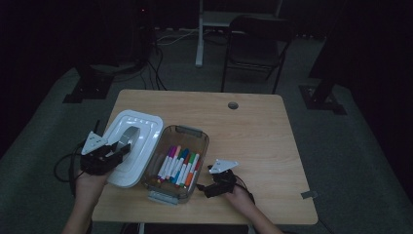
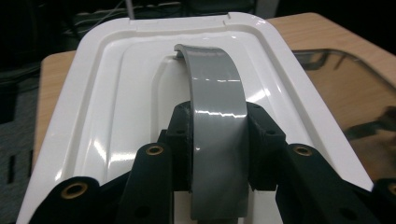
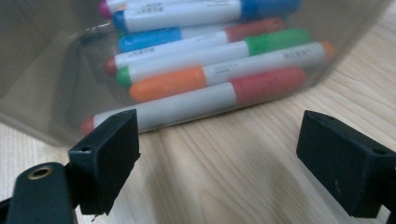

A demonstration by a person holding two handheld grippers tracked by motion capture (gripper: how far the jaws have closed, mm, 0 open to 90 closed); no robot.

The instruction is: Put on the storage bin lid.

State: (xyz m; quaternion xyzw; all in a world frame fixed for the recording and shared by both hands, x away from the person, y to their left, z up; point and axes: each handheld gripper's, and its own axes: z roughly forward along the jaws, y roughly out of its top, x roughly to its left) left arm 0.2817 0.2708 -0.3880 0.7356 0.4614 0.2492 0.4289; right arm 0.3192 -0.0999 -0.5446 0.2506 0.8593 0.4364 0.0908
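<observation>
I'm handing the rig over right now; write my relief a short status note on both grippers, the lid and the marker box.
Left gripper: shut on the grey handle of the white lid, which sits off the box to its left, tilted.
Right gripper: open, holding nothing, low over the table just outside the clear box.
Markers lie inside the box.
Done: lid is off.
Left, probably: put the lid somewhere or back on; the right gripper looks placed to steady the box.

Your wooden table [image 1: 253, 122], clear box [image 1: 176, 163] of markers [image 1: 178, 165] near the left front, round hole [image 1: 233, 105] far side.
</observation>
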